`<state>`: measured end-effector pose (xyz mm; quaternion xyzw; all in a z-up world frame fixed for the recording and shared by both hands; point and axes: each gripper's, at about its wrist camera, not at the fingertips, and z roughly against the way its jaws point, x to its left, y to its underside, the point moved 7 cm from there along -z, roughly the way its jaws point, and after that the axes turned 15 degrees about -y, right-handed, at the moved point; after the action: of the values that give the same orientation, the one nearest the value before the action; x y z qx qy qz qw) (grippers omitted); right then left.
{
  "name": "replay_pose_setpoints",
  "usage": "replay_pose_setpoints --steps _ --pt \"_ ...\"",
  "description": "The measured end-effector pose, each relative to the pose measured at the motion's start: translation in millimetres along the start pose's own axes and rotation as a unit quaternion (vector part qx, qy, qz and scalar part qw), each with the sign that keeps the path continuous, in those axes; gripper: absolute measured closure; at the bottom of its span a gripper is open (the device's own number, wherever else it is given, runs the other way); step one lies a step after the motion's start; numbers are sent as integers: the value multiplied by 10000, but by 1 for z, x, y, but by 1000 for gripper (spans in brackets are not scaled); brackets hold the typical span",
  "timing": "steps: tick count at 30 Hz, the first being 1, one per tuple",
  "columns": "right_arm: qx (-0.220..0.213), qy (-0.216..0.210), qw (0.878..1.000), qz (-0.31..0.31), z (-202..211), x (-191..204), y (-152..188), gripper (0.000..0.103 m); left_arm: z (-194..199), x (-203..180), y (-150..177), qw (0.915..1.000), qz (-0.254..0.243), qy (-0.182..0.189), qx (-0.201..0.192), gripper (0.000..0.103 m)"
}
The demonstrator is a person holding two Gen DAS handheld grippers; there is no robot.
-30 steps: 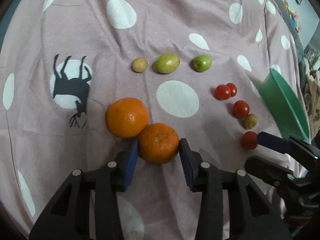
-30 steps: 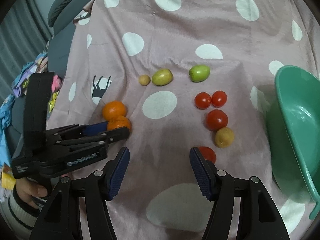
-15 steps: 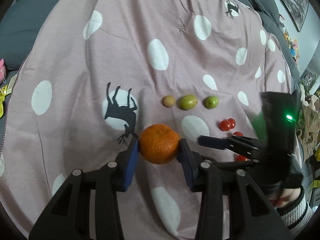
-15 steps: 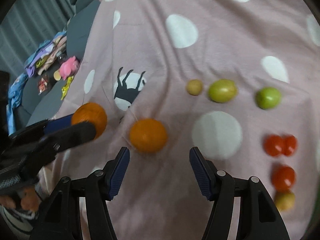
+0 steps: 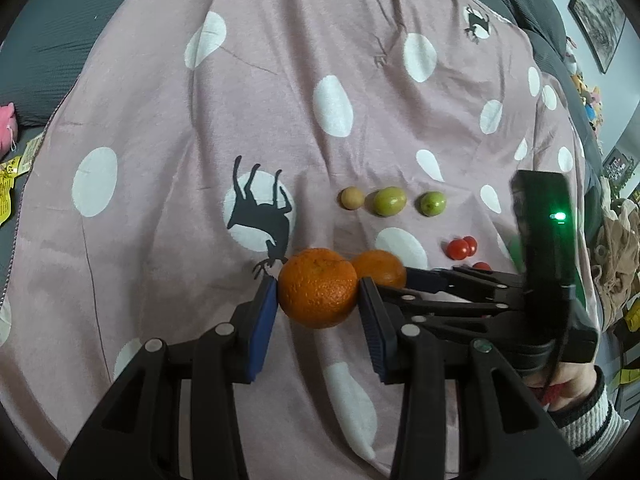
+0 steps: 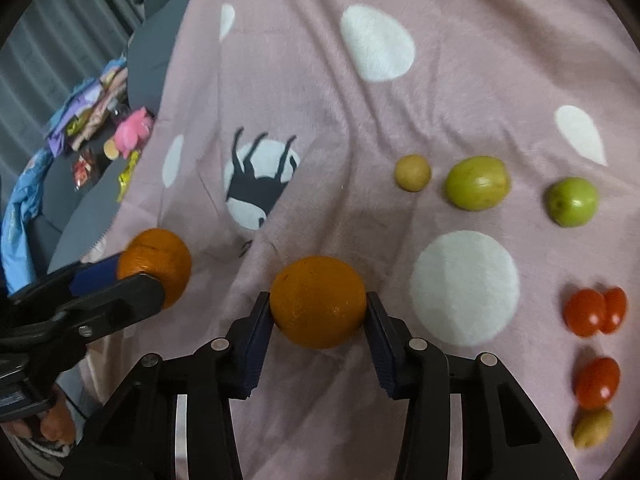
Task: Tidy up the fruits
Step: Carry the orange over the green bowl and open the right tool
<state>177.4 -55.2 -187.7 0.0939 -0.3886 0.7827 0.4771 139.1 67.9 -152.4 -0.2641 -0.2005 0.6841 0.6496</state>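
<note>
Left gripper (image 5: 318, 300): pads closed against both sides of one orange (image 5: 317, 293), held above the pink spotted blanket (image 5: 256, 128). Right gripper (image 6: 318, 314): pads flanking a second orange (image 6: 318, 302), both touching its sides.

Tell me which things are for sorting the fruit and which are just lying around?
For the job:
- round orange fruit in the left claw
- second round orange fruit in the right claw
- green oval fruits
- small red tomatoes

Just lying about:
- pink fluffy toy
- yellow snack wrapper
</note>
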Motion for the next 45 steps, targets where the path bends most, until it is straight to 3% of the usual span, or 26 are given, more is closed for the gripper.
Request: replay_pose_setpoints --steps 14,21,27,36,40,45 --pt "-1053 1156 9877 -3 107 4 37 56 27 -66 28 9976 -633 254 137 62" --pt "-1658 1654 9719 -237 170 -15 59 56 41 -127 27 9910 -1206 576 9 62" --pt "-2147 2084 9526 -547 225 -40 85 56 45 -199 19 9799 -1700 1036 -107 62" --pt "-2453 2572 9279 -1128 277 -85 123 56 35 -302 15 9596 -2287 1636 -130 62" --pt "-2462 2616 9245 -1275 282 -96 130 56 15 -331 19 9551 -2518 1560 -42 62" --pt "-2289 2707 9244 -1408 276 -108 136 56 2 -337 26 9547 -2648 1356 27 61"
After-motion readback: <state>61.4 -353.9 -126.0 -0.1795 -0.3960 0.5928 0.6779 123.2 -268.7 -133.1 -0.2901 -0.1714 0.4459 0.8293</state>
